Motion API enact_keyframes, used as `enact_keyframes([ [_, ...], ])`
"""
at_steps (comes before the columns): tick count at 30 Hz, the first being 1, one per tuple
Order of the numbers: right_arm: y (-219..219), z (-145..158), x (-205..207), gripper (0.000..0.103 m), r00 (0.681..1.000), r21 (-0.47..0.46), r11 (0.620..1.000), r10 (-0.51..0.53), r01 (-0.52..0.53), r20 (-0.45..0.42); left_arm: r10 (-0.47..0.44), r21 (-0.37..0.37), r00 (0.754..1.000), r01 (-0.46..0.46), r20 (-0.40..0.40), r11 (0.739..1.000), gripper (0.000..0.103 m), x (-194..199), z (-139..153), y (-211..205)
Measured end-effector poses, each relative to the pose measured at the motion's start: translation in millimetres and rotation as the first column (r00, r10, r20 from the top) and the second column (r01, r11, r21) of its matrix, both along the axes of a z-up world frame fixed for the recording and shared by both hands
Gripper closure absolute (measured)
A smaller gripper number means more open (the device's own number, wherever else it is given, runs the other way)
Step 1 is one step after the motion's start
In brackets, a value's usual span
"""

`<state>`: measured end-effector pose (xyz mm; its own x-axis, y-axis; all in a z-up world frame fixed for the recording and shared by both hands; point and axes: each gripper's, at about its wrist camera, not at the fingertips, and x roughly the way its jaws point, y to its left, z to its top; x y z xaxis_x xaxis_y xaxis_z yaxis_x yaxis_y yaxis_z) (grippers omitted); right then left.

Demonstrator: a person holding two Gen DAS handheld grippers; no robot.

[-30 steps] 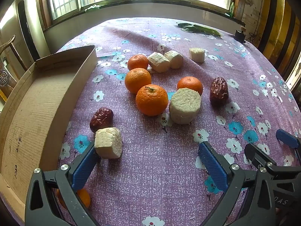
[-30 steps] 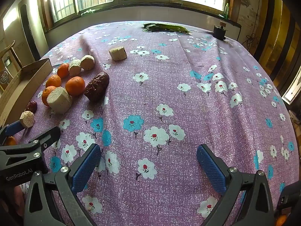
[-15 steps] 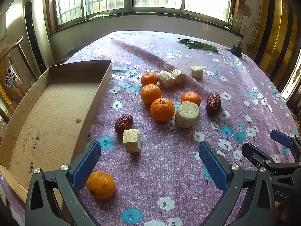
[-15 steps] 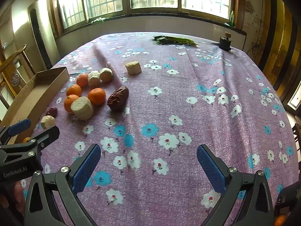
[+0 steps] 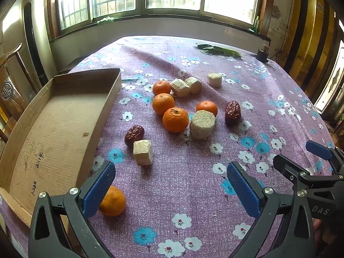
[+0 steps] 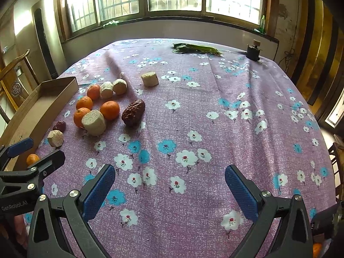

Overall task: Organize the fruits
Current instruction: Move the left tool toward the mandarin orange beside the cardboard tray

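Several oranges (image 5: 175,119) lie in a cluster mid-table with pale cut chunks (image 5: 202,124) and two dark red dates (image 5: 232,112). One chunk (image 5: 143,152) and a date (image 5: 134,132) lie nearer the box. A lone orange (image 5: 112,201) sits by my left finger. My left gripper (image 5: 171,185) is open and empty, above the cloth in front of the fruit. My right gripper (image 6: 169,186) is open and empty over bare cloth, right of the cluster (image 6: 93,122).
An empty cardboard box (image 5: 53,126) lies at the table's left edge. A purple flowered cloth (image 6: 215,118) covers the table. Green leaves (image 6: 195,48) and a small dark pot (image 6: 253,51) sit at the far edge. A wooden chair (image 5: 13,81) stands left.
Both grippers have pulled back and risen from the fruit, so more of the table shows. The lone orange by the left finger has come into full view. Both stayed open.
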<state>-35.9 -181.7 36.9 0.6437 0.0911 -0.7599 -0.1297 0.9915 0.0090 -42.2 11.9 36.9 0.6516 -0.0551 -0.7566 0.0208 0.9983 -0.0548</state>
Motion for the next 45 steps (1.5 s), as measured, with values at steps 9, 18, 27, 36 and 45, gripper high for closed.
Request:
enact_keyframes([
  [9,-12.3,1.7,-1.3,0.000,1.000,0.016,1.000,-0.025,0.025,0.005,-0.023,-0.004,1.000,0.023,-0.012,1.000,0.000,-0.9,-2.1,-6.0],
  [18,-5.7,0.2,-1.1,0.000,1.000,0.007,1.000,-0.003,0.003,0.001,-0.025,-0.027,0.998,0.024,-0.064,0.999,0.000,6.6,-13.9,0.5],
  [27,0.1,-1.4,1.8,0.000,1.000,0.015,1.000,0.019,-0.019,-0.011,0.025,-0.025,0.997,-0.026,-0.071,0.999,0.000,14.1,-13.4,21.5],
  [36,5.3,4.3,8.6,0.000,1.000,0.041,0.999,0.027,-0.027,-0.006,0.066,-0.036,0.992,-0.070,-0.105,0.997,0.000,17.9,-12.2,54.7],
  [45,36.1,7.2,7.7,0.000,0.990,0.012,0.990,0.141,-0.141,0.005,-0.030,-0.068,0.996,0.025,-0.078,0.997,0.000,8.2,11.9,59.3],
])
